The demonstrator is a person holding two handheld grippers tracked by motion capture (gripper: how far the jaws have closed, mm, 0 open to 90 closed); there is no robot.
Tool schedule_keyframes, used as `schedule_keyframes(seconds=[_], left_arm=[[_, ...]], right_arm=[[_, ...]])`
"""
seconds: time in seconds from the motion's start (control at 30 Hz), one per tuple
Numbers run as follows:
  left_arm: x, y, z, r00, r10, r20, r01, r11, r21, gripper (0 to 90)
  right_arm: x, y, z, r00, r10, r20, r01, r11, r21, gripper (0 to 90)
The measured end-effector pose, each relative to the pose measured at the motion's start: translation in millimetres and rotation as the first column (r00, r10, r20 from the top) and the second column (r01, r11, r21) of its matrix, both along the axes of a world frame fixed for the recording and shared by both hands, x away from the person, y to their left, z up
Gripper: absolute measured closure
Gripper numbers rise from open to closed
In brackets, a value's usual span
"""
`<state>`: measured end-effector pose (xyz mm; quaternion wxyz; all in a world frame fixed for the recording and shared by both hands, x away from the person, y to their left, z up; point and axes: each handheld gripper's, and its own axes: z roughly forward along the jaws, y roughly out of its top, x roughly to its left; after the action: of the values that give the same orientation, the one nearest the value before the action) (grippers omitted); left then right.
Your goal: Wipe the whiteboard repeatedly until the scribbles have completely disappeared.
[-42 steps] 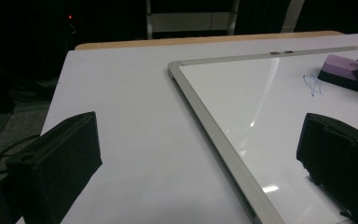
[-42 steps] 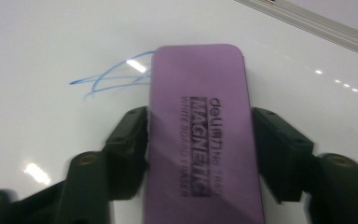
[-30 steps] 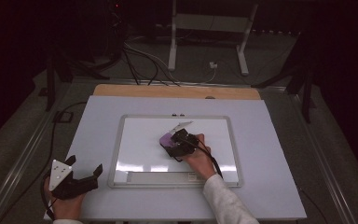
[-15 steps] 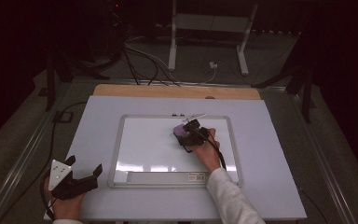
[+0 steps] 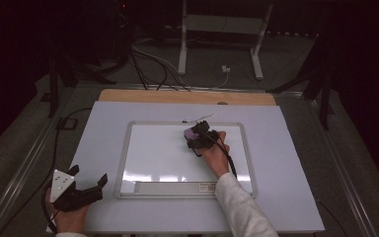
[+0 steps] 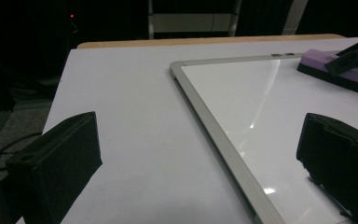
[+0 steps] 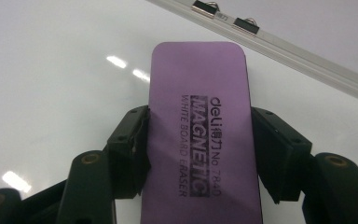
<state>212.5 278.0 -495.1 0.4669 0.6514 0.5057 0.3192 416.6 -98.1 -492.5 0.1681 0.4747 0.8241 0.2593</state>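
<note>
My right claw [image 7: 198, 154] is gripping the purple eraser [image 7: 200, 135] by its long sides, keeping it flat on the whiteboard [image 5: 158, 153] for wiping. My left claw [image 5: 81, 190] is resting released on the bench [image 5: 103, 123], out of the way.

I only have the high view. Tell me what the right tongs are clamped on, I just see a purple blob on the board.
Observer: The right tongs grip a purple eraser by its long sides; printed on top is "MAGNETIC WHITE BOARD ERASER".
Operator: Report how it sits on the whiteboard.
Observer: In the left gripper view the eraser has a dark base lying flat on the whiteboard, near the far frame edge.
Operator: Tell me what is ahead of the eraser.
Observer: Two small metal clips sit on the frame just beyond its front end.
Operator: Give me the left tongs' state.
Observer: The left tongs stand wide open with nothing between them, over the table and the board's near corner.
</note>
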Motion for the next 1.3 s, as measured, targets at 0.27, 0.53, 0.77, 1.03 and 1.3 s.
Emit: schedule_keyframes(seconds=[0.27,0.53,0.77,1.03,1.3], left_arm=[[0.2,-1.0,0.0,1.0,-0.002,-0.001,0.002,1.0,0.004,0.5],[-0.7,0.9,0.0,1.0,0.002,-0.002,-0.002,1.0,0.002,0.5],[-0.3,-0.7,0.0,1.0,-0.003,-0.002,0.003,1.0,0.007,0.5],[-2.0,0.3,0.3,1.0,0.001,-0.002,-0.001,1.0,0.01,0.5],[-1.9,0.8,0.5,1.0,0.0,-0.001,0.0,1.0,0.009,0.5]], right_arm=[[-25.7,31.4,1.0,0.9624,0.268,-0.044,-0.266,0.9627,0.049,41.4],[-9.0,14.6,-0.2,0.991,0.132,-0.022,-0.131,0.9908,0.032,41.4],[-10.7,14.5,-1.4,0.9935,0.112,-0.015,-0.112,0.9925,0.05,41.3],[-46.9,50.7,0.4,0.9402,0.339,-0.031,-0.337,0.94,0.051,41.3],[-26.2,37.9,-1.0,0.9788,0.204,-0.017,-0.203,0.9779,0.051,41.3]])
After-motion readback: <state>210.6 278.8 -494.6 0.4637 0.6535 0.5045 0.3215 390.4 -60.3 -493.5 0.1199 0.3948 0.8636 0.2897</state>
